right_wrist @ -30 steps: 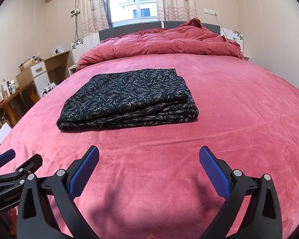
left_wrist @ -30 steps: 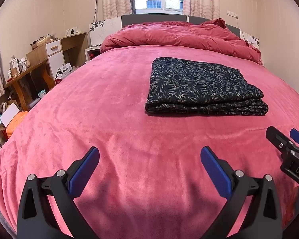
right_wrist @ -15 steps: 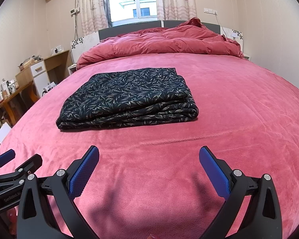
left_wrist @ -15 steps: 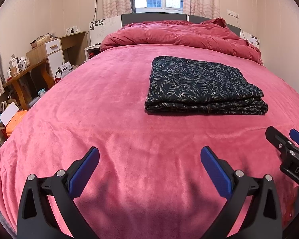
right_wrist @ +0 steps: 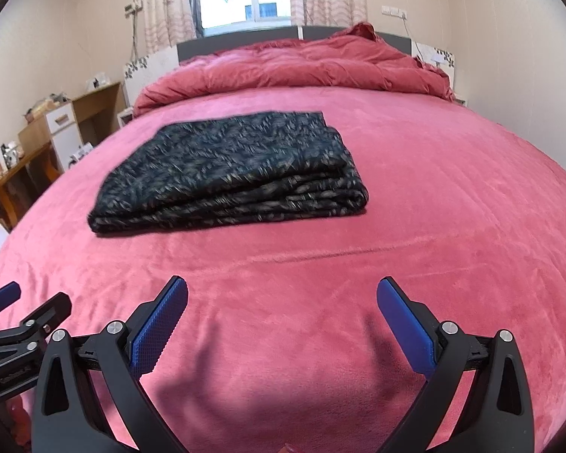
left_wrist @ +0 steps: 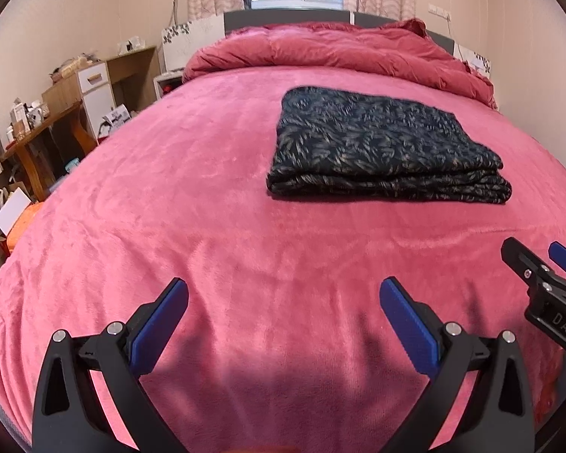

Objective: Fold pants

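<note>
Dark navy pants [left_wrist: 381,147] with a pale leaf print, folded into a flat, stacked rectangle. Several layered edges showing along the near side, rounded fold at the right end. Lying on the pink bed cover, ahead of centre, short of the bunched duvet. Slightly blurred.

Leaf print on the folded pants [right_wrist: 230,166] motion-blurred, layers indistinct.

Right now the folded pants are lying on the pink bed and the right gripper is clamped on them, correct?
Not quite. The pants do lie folded on the bed, but the right gripper is open and apart from them, as the right wrist view shows.
</note>
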`<state>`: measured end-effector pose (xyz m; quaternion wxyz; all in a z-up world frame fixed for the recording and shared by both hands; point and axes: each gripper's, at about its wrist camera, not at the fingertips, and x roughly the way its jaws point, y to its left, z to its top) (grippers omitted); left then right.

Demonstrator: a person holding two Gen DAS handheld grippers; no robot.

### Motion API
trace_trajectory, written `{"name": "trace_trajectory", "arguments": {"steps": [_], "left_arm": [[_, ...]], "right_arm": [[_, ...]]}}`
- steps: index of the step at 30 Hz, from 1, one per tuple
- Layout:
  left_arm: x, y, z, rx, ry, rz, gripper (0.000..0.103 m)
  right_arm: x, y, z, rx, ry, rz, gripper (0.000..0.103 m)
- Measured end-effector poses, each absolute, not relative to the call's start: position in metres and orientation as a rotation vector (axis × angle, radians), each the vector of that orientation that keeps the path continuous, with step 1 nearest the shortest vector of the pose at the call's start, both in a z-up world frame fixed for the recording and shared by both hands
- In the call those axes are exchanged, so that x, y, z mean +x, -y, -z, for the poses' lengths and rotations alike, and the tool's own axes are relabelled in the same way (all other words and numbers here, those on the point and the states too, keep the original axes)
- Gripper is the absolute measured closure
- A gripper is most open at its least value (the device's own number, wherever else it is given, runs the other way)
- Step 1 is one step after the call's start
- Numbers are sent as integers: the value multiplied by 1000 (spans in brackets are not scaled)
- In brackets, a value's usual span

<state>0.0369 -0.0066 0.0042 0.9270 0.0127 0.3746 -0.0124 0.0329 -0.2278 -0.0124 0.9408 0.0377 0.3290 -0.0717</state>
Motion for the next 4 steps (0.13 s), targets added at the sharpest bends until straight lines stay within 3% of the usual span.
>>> {"name": "trace_trajectory", "arguments": {"steps": [4], "left_arm": [[52,12,8,35,-816,28,2]], "right_arm": [[51,233,27,81,-753,166,4]]}}
